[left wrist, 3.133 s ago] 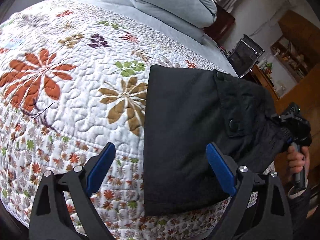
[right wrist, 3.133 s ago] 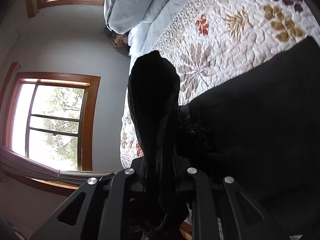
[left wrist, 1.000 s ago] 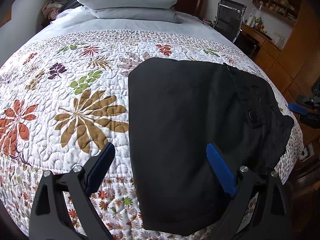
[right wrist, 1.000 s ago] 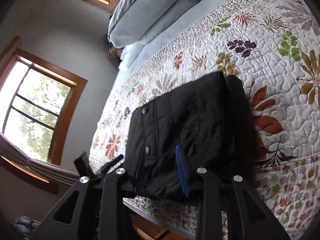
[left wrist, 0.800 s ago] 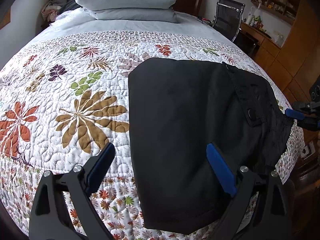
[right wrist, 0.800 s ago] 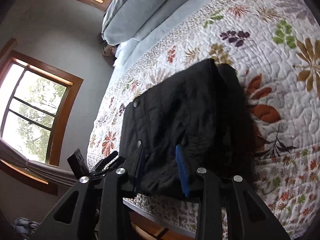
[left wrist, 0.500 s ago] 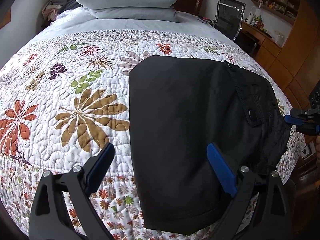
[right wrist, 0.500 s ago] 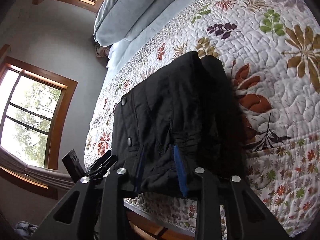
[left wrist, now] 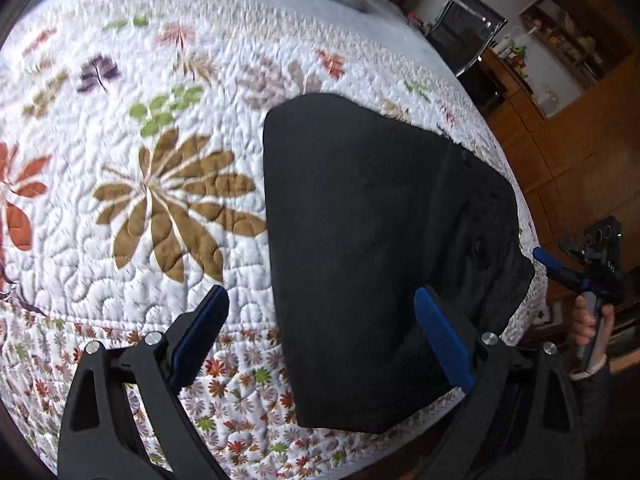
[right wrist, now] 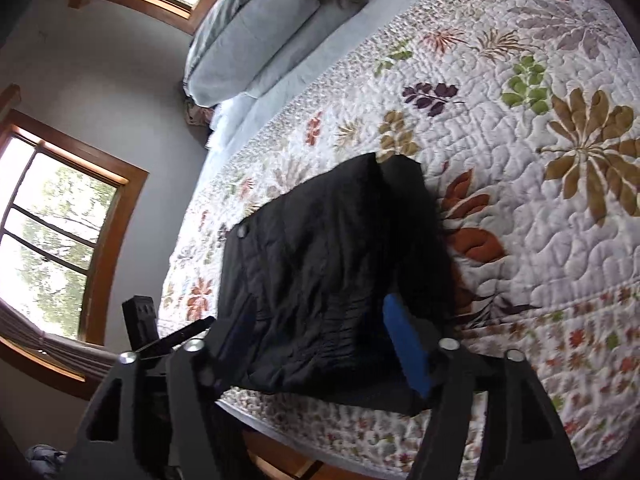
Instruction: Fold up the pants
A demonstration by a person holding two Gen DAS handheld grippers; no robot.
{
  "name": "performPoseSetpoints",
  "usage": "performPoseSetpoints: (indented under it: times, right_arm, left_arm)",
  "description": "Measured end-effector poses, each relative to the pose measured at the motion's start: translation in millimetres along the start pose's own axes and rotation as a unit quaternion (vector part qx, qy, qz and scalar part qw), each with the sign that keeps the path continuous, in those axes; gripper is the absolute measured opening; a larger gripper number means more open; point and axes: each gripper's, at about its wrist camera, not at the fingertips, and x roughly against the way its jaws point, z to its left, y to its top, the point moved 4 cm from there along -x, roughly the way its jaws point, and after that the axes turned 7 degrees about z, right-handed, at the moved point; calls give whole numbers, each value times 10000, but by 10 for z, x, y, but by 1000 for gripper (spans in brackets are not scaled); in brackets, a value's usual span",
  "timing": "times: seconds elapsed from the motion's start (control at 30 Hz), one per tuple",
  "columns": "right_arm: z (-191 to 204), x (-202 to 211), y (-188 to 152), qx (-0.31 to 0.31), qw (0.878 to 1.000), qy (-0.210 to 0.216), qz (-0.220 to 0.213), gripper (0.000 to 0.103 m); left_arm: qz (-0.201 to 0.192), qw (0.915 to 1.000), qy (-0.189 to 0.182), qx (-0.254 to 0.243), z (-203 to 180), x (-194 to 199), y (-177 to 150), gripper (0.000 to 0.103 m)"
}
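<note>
Bed: fills most of both views, covered by a white quilt with leaf and flower prints; in the right wrist view it runs from lower centre to upper right.
Pillows: grey, stacked at the head of the bed, upper left of centre in the right wrist view.
Pants: black, folded into a compact slab, lying flat on the quilt at the near edge of the bed, centre right in the left wrist view; in the right wrist view they sit at centre, a snap button showing at their left side.
Window: wood framed, at the left edge of the right wrist view, trees outside.
Chair: dark, beyond the bed at upper right of the left wrist view.
Left gripper: low in its own view, blue fingers wide apart, holding nothing; the right-hand finger overlaps the pants in the picture.
Right gripper: fingers apart, straddling the near end of the pants without clamping; in the left wrist view it shows at the right edge, just off the pants.
Hand: grips the right gripper's handle, lower right of the left wrist view.
</note>
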Motion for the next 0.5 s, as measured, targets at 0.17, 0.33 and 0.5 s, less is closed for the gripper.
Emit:
performPoseSetpoints:
  times: [0.17,0.33,0.5]
  right_arm:
    - [-126,-86,75,-43,9992,-375,136,78]
    - [-237,-198,85,-88,9977,-576,336,83]
    - [-391,-299,115,-327,9968,-520,502,83]
  left_arm:
    - [396,9991,-106,95,95,-173,85,94]
    - [604,9979,-171,139,122,-252,168,94]
    - [1109,9901,-800,322,124,-420,233,94]
